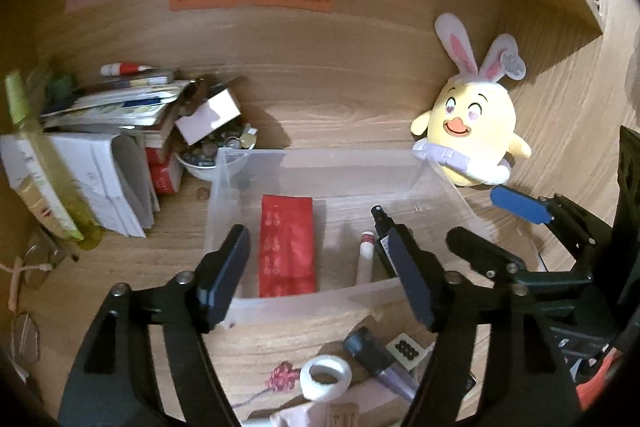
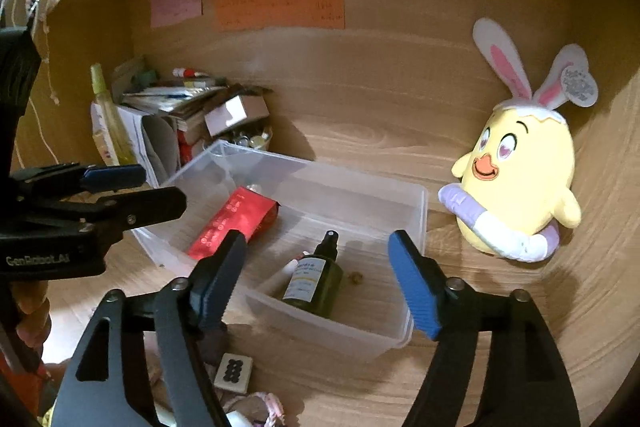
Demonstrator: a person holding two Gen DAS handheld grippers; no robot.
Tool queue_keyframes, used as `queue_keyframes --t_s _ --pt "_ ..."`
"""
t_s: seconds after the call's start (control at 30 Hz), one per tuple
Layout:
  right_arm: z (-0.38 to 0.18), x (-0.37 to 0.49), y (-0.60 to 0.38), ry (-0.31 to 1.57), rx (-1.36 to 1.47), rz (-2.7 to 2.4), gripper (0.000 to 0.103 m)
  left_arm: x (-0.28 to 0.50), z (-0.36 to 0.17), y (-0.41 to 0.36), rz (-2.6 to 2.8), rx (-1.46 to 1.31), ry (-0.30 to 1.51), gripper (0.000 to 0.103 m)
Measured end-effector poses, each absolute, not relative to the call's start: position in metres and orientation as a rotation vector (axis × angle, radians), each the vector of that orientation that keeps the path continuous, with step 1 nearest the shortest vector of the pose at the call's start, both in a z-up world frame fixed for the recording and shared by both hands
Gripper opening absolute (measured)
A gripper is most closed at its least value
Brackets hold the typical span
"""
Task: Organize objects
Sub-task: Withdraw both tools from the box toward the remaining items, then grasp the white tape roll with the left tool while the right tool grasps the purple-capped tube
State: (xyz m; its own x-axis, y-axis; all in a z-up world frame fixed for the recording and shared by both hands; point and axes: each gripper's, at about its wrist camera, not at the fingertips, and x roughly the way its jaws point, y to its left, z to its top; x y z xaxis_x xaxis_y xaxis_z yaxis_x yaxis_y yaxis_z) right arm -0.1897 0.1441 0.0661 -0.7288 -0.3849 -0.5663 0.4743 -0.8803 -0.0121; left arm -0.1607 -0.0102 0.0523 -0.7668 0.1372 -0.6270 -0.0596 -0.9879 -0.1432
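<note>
Both grippers are hanging released and gripping nothing, the left gripper [image 1: 320, 267] and the right gripper [image 2: 316, 275] each standing with jaws apart above the near rim of the clear bin [image 2: 416, 211]. Beyond their fingertips, inside it, a red packet [image 1: 286, 247], a dark spray bottle [image 2: 316, 279] and a white tube [image 1: 365, 259] are lying. Nearest, under the arms, a white ring [image 1: 326, 377] and a domino tile [image 2: 234, 371] are sitting on the wooden desk [image 2: 500, 367].

bin [image 2: 416, 227]: clear plastic (glossy) | desk [image 2: 360, 115]: wood grain | chick [image 2: 524, 179]: plush
</note>
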Motion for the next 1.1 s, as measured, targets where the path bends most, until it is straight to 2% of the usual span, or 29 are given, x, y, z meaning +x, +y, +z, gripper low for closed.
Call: queue_keyframes --t_s 0.37,0.9,1.0,1.1 --pt "0.060 -0.164 0.159 0.187 0.802 -2.546 0.077 -0.120 0.041 -0.031 2.898 -1.062 -0.166 0.083" --pt "0.013 -0.149 0.145 0.197 0.960 -2.427 0.077 -0.099 -0.018 -0.024 2.757 -1.257 -0.172 0.083" --pt "0.008 -0.150 0.139 0.204 0.977 -2.398 0.077 -0.100 -0.026 -0.019 2.724 -1.271 -0.164 0.083" --pt "0.005 -0.152 0.134 0.199 0.993 -2.365 0.077 -0.104 -0.034 -0.016 2.694 -1.292 -0.176 0.073"
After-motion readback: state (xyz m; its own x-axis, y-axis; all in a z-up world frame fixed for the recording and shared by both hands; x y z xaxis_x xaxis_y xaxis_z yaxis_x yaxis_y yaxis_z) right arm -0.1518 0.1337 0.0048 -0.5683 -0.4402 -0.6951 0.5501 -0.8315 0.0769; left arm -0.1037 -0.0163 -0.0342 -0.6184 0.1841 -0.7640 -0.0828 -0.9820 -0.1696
